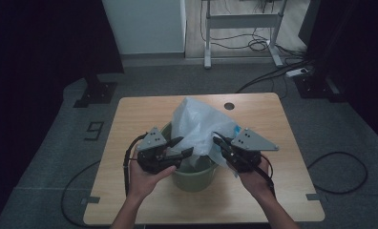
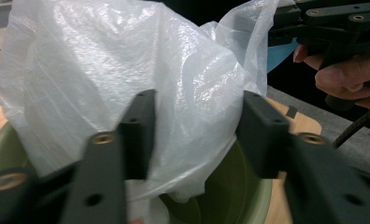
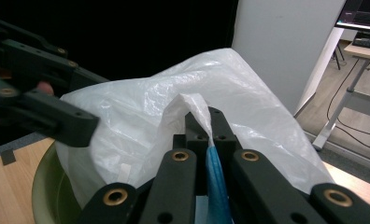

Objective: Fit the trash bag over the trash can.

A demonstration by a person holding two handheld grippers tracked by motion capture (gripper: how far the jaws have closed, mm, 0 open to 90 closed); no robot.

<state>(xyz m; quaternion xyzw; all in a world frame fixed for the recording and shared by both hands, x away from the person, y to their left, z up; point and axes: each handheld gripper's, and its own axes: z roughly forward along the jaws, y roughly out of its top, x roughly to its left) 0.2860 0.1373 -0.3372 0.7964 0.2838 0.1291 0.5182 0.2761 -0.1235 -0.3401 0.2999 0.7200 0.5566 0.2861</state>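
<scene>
Crinkled white plastic bag (image 1: 196, 125) billows from a round green plastic bucket (image 1: 193, 177) on the wooden table (image 1: 268, 119), hiding its inside. Right gripper (image 3: 206, 140) pinches the bag's edge; left gripper (image 2: 195, 135) gapes wide around it, gripping nothing.

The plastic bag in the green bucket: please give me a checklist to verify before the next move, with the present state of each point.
1. Right gripper shut on the plastic bag edge: ok, a fold with a blue strip sits between its jaws.
2. Left gripper open: ok, jaws apart with the bag between them.
3. Left gripper holds the bag: not ok, not closed yet.
4. Bag bottom inside the green bucket: ok.
5. Bag edge folded over the bucket rim: not ok, the bag stands up above it.
6. Bucket steady on the table: cannot tell.
</scene>
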